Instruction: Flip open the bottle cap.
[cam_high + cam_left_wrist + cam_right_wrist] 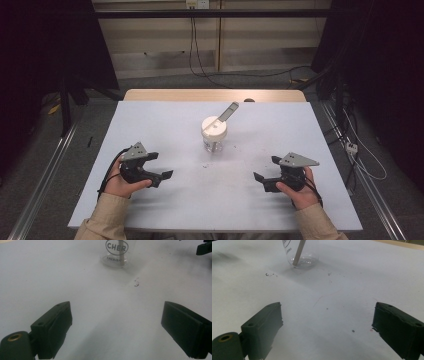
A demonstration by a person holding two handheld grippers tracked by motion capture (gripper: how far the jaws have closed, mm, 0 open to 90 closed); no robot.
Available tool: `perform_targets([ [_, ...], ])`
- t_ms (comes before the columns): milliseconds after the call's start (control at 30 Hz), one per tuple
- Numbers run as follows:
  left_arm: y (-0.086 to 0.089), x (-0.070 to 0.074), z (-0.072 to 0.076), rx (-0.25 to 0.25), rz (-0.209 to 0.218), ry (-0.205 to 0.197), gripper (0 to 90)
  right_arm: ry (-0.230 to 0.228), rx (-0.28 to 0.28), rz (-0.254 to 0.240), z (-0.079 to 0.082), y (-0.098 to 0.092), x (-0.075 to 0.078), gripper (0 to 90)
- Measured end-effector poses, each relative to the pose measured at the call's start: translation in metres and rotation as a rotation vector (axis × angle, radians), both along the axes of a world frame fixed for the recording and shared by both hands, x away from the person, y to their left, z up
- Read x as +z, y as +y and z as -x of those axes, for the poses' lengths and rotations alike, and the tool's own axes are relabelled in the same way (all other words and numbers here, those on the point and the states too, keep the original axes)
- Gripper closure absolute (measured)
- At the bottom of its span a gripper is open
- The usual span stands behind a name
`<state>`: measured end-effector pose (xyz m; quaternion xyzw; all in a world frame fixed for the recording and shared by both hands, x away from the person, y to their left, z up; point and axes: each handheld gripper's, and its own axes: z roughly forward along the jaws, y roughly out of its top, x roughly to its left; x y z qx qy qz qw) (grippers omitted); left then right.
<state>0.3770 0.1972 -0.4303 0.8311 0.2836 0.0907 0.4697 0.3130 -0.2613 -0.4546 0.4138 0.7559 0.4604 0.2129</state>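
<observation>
A clear jar with a white lid stands near the middle of the table, and a flat pale stick pokes up through the lid and leans back to the right. My left gripper rests at the front left, held in a hand, its jaws wide apart and empty. My right gripper mirrors it at the front right, also open and empty. In the left gripper view the jar with "CHER" printed on it lies well ahead of the left gripper. The right gripper view has the jar and stick ahead of the right gripper.
A pale sheet covers the wooden table. Small dark crumbs lie just in front of the jar. Cables run over the floor behind the table, and metal rails flank both sides. The right gripper's tip shows in the left gripper view.
</observation>
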Motion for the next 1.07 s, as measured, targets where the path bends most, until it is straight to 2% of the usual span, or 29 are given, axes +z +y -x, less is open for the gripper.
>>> perform_targets([
  [233,0.007,-0.001,0.006,0.006,0.010,0.000,9.0,-0.006,-0.009,0.002,0.003,-0.006,0.000,8.6],
  [600,0.018,-0.005,0.012,0.018,-0.012,-0.006,8.7,-0.009,-0.017,0.012,0.008,-0.011,-0.001,8.9],
  [800,0.023,-0.007,0.016,0.037,0.000,-0.001,8.7,-0.010,-0.025,0.014,0.010,-0.013,-0.002,8.9],
  [967,0.025,-0.008,0.014,0.040,-0.027,-0.003,8.7,-0.009,-0.032,0.024,0.009,-0.014,-0.003,8.8],
  [1067,0.025,-0.010,0.014,0.048,-0.020,0.002,8.7,-0.006,-0.030,0.037,0.009,-0.014,-0.004,8.7],
])
